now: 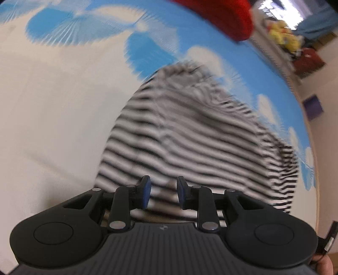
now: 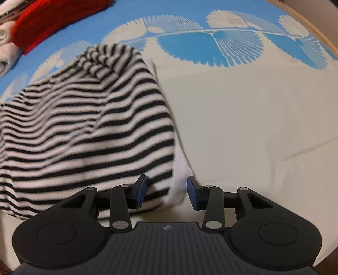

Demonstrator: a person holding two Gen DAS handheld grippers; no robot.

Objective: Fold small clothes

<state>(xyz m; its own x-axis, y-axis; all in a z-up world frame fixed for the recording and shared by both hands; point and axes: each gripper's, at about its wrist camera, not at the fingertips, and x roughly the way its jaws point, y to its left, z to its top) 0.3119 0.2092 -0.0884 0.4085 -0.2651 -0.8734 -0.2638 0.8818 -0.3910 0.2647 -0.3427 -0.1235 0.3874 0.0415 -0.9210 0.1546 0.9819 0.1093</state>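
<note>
Left wrist view: the left gripper [image 1: 162, 193] is parted, its blue-padded fingers [image 1: 146, 191] spread with nothing between them, just over the near hem of a striped garment [image 1: 190, 131]. That garment is soft knit with narrow black and white bands, lying in a rumpled mound that tapers away from the camera. It rests on a cloth-covered surface [image 1: 52, 116], cream in the middle with a blue border printed in fan-shaped leaf figures. A red fabric item [image 1: 230, 17] lies at the far edge. Beyond the surface's pale wooden rim [image 1: 312, 135], the room is blurred: something yellow [image 1: 283, 36], a dark red object [image 1: 308, 61] and a small purple square [image 1: 313, 104] on a light floor.

Right wrist view: the right gripper [image 2: 168, 195] is likewise released, jaws wide, astride the garment's right edge, where a plain white layer [image 2: 181, 169] shows beside the stripes [image 2: 84, 127]. The cream cloth [image 2: 253, 127] is smooth with faint creases. The red item [image 2: 52, 19] sits at upper left, beside white fabric [image 2: 5, 48].
</note>
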